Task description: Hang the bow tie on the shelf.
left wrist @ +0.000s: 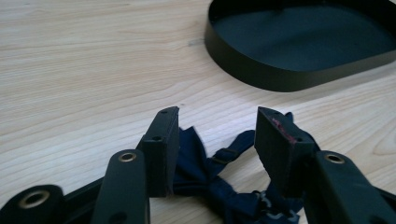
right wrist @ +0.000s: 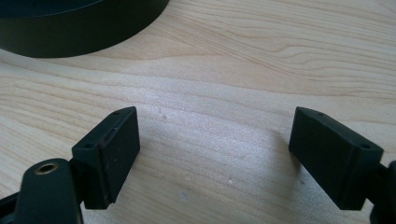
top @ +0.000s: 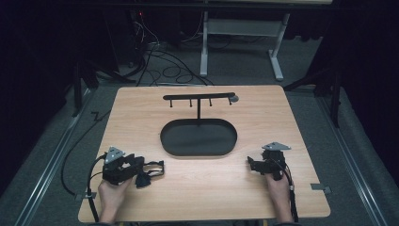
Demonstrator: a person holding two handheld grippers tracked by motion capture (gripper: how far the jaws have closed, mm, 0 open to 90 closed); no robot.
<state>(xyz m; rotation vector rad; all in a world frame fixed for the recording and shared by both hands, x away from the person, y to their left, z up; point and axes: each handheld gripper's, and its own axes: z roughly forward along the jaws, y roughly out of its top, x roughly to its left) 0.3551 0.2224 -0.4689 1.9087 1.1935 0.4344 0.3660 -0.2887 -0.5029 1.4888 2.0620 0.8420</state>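
Observation:
A dark blue bow tie (left wrist: 205, 175) with a thin strap lies on the wooden table (top: 211, 188), also seen as a dark lump (top: 142, 180) at the front left. My left gripper (left wrist: 217, 116) stands open right over it, one jaw on each side and neither pressing on the cloth. In the high view the left gripper (top: 155, 169) points right, held by a hand. My right gripper (right wrist: 215, 116) is wide open over bare wood with nothing between its jaws. From above, the right gripper (top: 251, 165) sits at the front right and points left.
A black oval tray (top: 164, 141) lies mid-table, its wall (left wrist: 261, 77) close ahead of the left gripper and its curved side (right wrist: 70, 37) at the upper left of the right gripper view. A black T-shaped stand (top: 199, 97) with small hooks rises at the tray's far edge.

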